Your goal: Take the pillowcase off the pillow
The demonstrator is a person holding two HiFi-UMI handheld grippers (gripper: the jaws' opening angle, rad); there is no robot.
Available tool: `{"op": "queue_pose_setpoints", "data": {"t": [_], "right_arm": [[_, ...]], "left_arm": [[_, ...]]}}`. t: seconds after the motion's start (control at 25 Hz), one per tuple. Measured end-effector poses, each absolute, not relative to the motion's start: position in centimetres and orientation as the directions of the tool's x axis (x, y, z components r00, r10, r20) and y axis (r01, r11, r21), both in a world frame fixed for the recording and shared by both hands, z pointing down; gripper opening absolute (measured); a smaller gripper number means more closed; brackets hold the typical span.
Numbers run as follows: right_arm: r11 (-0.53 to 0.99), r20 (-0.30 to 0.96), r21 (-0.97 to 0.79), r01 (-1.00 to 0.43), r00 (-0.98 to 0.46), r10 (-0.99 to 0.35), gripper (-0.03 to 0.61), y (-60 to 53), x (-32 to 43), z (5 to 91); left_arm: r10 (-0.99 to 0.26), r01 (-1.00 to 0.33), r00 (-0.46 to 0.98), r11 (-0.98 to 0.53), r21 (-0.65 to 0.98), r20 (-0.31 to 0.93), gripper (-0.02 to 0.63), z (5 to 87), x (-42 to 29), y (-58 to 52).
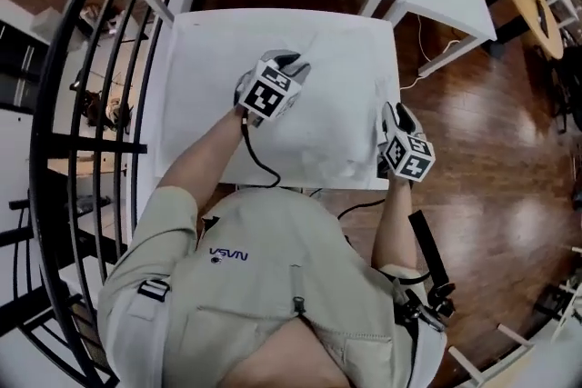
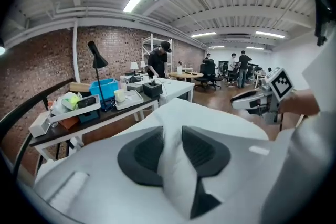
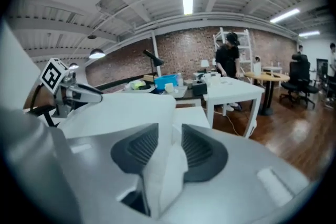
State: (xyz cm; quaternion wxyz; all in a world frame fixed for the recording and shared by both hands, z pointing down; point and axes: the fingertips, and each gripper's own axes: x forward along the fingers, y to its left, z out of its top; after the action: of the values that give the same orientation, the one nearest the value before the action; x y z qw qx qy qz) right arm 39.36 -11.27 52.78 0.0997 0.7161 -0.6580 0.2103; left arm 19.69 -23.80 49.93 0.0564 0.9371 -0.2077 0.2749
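Leftmost, a black railing [image 1: 64,104] curved beside the white table [image 1: 205,59]. Over the table's middle, the left gripper [image 1: 293,64] pointed away from the person. Its pads were clamped on a fold of the pillowcase [image 1: 332,136], with white cloth filling the gap between them. The pillowcase lay rumpled across the table's near right part. At the table's near right corner, the right gripper [image 1: 398,112] likewise pinched a bunched fold of the same cloth. Wood floor [image 1: 491,150] lay to the right.
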Motion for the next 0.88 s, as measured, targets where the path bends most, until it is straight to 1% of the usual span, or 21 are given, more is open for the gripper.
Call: {"op": "queue_pose_setpoints", "data": {"t": [0.08, 0.2, 0.28, 0.32, 0.4, 0.48, 0.56, 0.76, 0.8, 0.84, 0.88], "right_arm": [[-0.045, 0.418, -0.094, -0.995, 0.002, -0.908, 0.133, -11.8, 36.4, 52.0], [0.061, 0.415, -0.052, -0.997, -0.077, -0.907, 0.129, -13.6, 31.7, 51.6], [0.087, 0.432, -0.024, -0.996, -0.089, -0.897, 0.073, -14.6, 30.3, 51.9], [0.082, 0.447, -0.014, -0.997, -0.079, -0.891, 0.053, -14.9, 30.1, 52.3], [0.058, 0.481, -0.004, -0.998, -0.053, -0.875, 0.051, -15.0, 30.3, 53.7], [0.047, 0.513, -0.001, -0.999, -0.041, -0.857, 0.051, -14.8, 30.5, 55.1], [0.052, 0.535, 0.0, -0.999, -0.044, -0.843, 0.05, -14.5, 30.1, 56.3], [0.02, 0.535, 0.014, -1.0, -0.009, -0.845, 0.048, -14.3, 29.5, 55.8], [0.003, 0.524, 0.019, -1.0, 0.007, -0.852, 0.041, -14.0, 29.5, 55.0], [-0.012, 0.509, 0.025, -1.0, 0.023, -0.86, 0.021, -13.7, 29.6, 54.1], [-0.025, 0.494, 0.031, -0.999, 0.037, -0.869, 0.003, -13.2, 29.5, 53.2]], "left_arm": [[-0.377, -0.419, 0.771, -0.907, -0.038, 0.514, 0.121, 48.9, 18.4, -23.4], [-0.444, -0.477, 0.75, -0.876, -0.064, 0.49, 0.121, 48.6, 14.1, -23.1], [-0.504, -0.542, 0.717, -0.838, -0.069, 0.481, 0.117, 48.8, 10.9, -22.9], [-0.532, -0.575, 0.698, -0.815, -0.068, 0.48, 0.112, 49.2, 9.2, -22.7], [-0.57, -0.632, 0.65, -0.773, -0.059, 0.503, 0.089, 50.9, 5.7, -22.3], [-0.583, -0.671, 0.608, -0.74, -0.044, 0.539, 0.086, 53.6, 2.6, -21.9], [-0.583, -0.687, 0.602, -0.726, -0.018, 0.546, 0.083, 55.7, 0.7, -21.2], [-0.628, -0.696, 0.614, -0.717, -0.048, 0.479, 0.073, 55.3, -0.4, -20.5], [-0.642, -0.701, 0.619, -0.711, -0.051, 0.453, 0.054, 54.3, -0.6, -20.4], [-0.658, -0.709, 0.626, -0.703, -0.044, 0.42, 0.026, 53.0, -0.8, -20.3], [-0.674, -0.719, 0.633, -0.694, -0.033, 0.38, 0.018, 51.6, -1.2, -20.1]]}}
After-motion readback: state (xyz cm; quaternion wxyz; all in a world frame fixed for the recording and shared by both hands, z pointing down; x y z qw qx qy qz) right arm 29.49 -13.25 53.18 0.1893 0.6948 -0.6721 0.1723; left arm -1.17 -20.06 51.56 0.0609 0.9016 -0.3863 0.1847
